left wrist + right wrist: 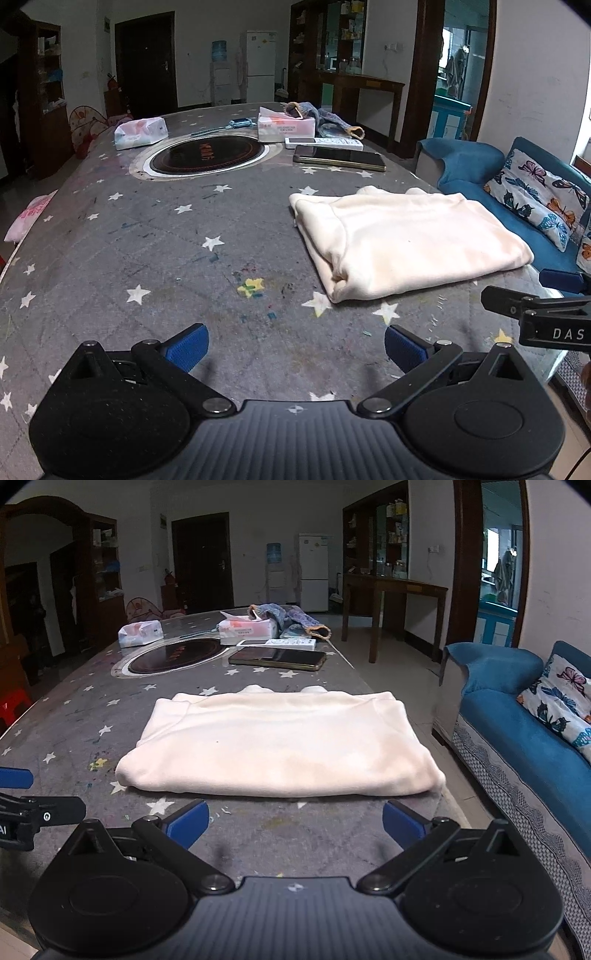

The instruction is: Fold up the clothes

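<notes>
Nearest, the left gripper [296, 349] and the right gripper [295, 823] hung over the star-patterned table [155, 258], jaws spread wide, nothing between them. Just beyond the right one lay the cream garment [280, 742], folded flat near the table's sofa-side edge. Farther back sat a dark phone [277, 658] and tissue packs [141, 633].

Before you, a star-printed tablecloth [147, 236] surrounds a round black hotplate [206, 155]. Right of the hotplate lie a phone [339, 157] and tissue box [286, 127]; left, a tissue pack [140, 133].
</notes>
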`<state>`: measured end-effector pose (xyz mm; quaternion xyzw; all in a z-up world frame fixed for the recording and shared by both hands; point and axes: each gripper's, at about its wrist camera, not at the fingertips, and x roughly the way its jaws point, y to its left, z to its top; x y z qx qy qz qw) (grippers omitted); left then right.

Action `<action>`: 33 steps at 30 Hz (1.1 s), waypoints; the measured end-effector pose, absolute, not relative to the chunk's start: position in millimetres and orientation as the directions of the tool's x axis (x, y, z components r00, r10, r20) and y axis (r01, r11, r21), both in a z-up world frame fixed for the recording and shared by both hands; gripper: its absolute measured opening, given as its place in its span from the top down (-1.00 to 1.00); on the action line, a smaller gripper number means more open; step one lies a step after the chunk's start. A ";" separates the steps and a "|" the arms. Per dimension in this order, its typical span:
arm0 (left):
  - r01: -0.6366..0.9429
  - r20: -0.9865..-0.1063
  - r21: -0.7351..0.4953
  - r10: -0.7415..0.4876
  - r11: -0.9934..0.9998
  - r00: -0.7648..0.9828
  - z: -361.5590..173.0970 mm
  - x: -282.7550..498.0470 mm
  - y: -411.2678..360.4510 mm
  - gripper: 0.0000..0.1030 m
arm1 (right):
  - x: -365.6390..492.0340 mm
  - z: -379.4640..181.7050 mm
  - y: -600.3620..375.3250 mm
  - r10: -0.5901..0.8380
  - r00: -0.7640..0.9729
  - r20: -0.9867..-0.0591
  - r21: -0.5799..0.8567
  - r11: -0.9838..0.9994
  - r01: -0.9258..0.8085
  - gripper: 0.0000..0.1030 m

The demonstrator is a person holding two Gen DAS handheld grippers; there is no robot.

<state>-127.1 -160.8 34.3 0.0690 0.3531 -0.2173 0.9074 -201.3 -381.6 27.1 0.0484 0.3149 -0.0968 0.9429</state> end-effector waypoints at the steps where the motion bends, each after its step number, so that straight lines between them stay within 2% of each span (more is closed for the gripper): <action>1: 0.445 -0.672 -0.027 -0.346 0.895 0.655 34.2 -128.1 -161.8 -1.00 | -202.6 27.3 -382.3 -0.154 0.783 -0.603 0.032 0.976 0.217 -0.97; 33: 0.455 -0.667 -0.006 -0.343 0.890 0.662 40.7 -153.7 -165.1 -1.00 | -223.0 30.8 -372.4 -0.151 0.791 -0.592 0.030 0.978 0.209 -1.00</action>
